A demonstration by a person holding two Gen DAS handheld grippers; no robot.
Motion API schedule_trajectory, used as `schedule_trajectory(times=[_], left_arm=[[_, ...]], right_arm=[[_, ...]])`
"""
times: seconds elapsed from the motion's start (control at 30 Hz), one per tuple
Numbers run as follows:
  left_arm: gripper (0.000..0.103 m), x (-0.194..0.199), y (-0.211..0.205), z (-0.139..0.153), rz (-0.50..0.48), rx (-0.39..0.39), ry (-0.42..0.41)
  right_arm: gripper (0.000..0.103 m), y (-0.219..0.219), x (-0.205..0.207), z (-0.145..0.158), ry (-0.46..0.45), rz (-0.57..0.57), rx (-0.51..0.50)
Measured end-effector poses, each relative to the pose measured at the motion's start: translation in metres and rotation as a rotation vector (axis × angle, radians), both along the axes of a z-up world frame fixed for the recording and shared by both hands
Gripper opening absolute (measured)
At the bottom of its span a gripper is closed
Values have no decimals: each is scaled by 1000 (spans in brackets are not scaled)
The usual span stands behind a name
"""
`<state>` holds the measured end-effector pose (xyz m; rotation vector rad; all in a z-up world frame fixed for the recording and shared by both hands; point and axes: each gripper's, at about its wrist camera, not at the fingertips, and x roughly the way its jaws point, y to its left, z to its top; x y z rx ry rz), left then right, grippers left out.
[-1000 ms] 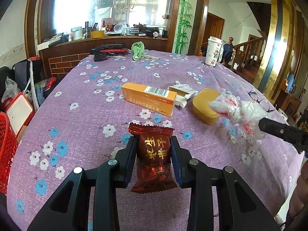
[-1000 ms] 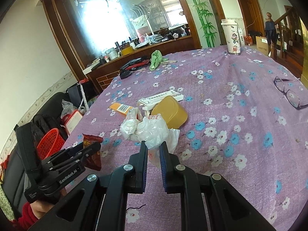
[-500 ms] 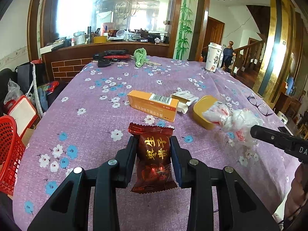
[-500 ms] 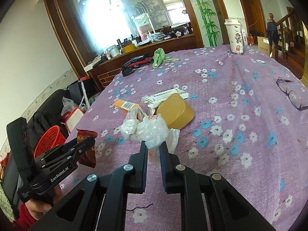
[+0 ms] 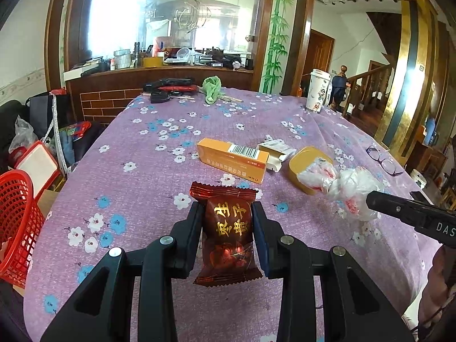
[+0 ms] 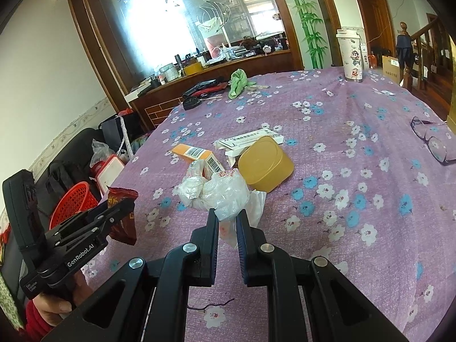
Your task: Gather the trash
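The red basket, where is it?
In the left wrist view the red basket sits off the table's left edge, beside a white-lidded red box. The right wrist view shows it low at the left, behind the left tongs.

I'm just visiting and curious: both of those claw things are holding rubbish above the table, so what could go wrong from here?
The crumpled plastic bag is pinched only at its lower end by the right gripper, so it might slide free or shed bits. The left gripper squeezes the red snack wrapper by its sides; that slick foil could slip out. The red basket sits beyond the table edge, so a drop could miss it.
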<state>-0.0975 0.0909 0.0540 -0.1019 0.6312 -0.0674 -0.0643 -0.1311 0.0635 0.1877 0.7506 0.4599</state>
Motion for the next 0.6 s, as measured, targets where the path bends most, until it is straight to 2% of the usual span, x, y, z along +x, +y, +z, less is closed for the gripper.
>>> schedule_trajectory(times=[0.6], left_arm=[[33,-3,3,4,5,-3,-11]], right_arm=[[13,7,-7,4,-13,18,-23]])
